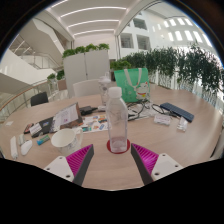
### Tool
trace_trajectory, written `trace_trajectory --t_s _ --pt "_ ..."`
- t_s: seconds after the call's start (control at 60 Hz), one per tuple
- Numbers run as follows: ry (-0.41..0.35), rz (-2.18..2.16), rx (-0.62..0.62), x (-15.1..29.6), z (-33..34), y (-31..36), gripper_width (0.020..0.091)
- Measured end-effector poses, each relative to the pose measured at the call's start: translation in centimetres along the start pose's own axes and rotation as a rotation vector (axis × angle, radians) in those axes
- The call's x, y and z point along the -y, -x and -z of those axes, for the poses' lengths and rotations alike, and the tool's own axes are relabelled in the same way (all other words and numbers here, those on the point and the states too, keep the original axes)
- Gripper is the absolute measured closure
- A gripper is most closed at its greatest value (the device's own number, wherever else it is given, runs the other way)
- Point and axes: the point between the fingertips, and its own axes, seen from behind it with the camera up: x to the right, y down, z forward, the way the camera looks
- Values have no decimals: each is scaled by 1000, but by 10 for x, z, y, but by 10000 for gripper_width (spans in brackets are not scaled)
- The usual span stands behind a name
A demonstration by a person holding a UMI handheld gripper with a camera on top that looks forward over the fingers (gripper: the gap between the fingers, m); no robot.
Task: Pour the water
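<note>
A clear plastic water bottle (118, 118) with a white cap stands upright on a red coaster (119, 148) on the wooden table (175, 140). It is just ahead of my gripper (111, 160), in line with the gap between the fingers. The two fingers (79, 160) with magenta pads are spread wide and open, nothing between them. A white bowl or cup (66, 140) sits to the left of the bottle, just beyond the left finger.
Beyond the bottle the table holds papers, boxes and small items (70, 115), a green bag (131, 83) and a dark flat case (177, 112) to the right. A chair (39, 99) stands at the left. Plants line the far side.
</note>
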Motion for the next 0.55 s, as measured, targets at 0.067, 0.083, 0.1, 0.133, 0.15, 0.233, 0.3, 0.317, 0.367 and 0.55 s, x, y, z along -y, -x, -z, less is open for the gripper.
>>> trace_trajectory --t_s 0.067,0.083,0.1,0.133,0.15,0.233,0.3,0.317,0.367,0.55 --pt "-12 -2 -18 -1 46 9 270" --pt "-16 -2 -22 0 58 11 258" --pt "-19 -2 -27 0 69 14 270" --pt "-24 0 -35 2 86 18 272" --pt "-26 0 -40 1 96 21 271" --pt "-36 11 -49 -2 145 40 274" --pt "-32 21 -55 -5 179 58 275" --pt "-31 22 -59 -6 188 62 274" --pt "-37 28 -69 -6 209 70 276" --pt "-64 38 -99 -3 289 101 269"
